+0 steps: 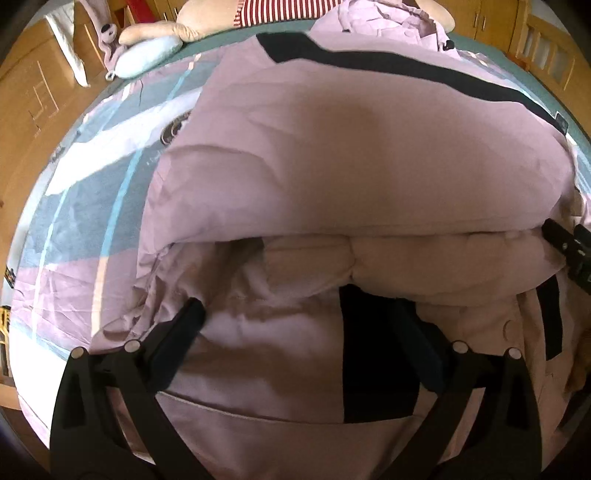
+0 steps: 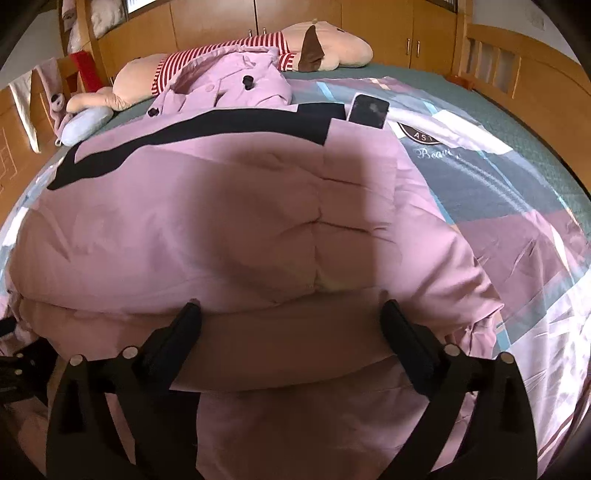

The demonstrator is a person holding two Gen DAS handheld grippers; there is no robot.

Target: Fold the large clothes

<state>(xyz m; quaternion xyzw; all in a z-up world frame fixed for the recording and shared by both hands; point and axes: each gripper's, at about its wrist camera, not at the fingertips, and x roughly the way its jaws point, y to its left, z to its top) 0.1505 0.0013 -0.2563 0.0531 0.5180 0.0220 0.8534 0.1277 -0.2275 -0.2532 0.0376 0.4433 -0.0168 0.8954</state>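
Observation:
A puffy pink coat (image 1: pixel 332 155) with black bands lies folded on the bed, its upper layer doubled over toward me. The hood and buttoned collar (image 2: pixel 229 85) rest at the far end. My left gripper (image 1: pixel 299 317) hangs open over the coat's near lower layer, just below the folded edge, with only loose fabric and a black band between its fingers. My right gripper (image 2: pixel 291 314) is open and straddles the thick folded edge (image 2: pixel 288 332); its pads are not squeezing it. The other gripper's tip (image 1: pixel 569 251) shows at the right edge of the left wrist view.
The bed carries a patterned grey, pink and blue cover (image 2: pixel 498 192). A dark phone (image 2: pixel 367 110) lies beside the coat's far corner. A large plush toy in a red-striped shirt (image 2: pixel 229 55) and a pale blue cushion (image 2: pixel 85 123) lie at the far side. Wooden cabinets (image 2: pixel 332 22) surround the bed.

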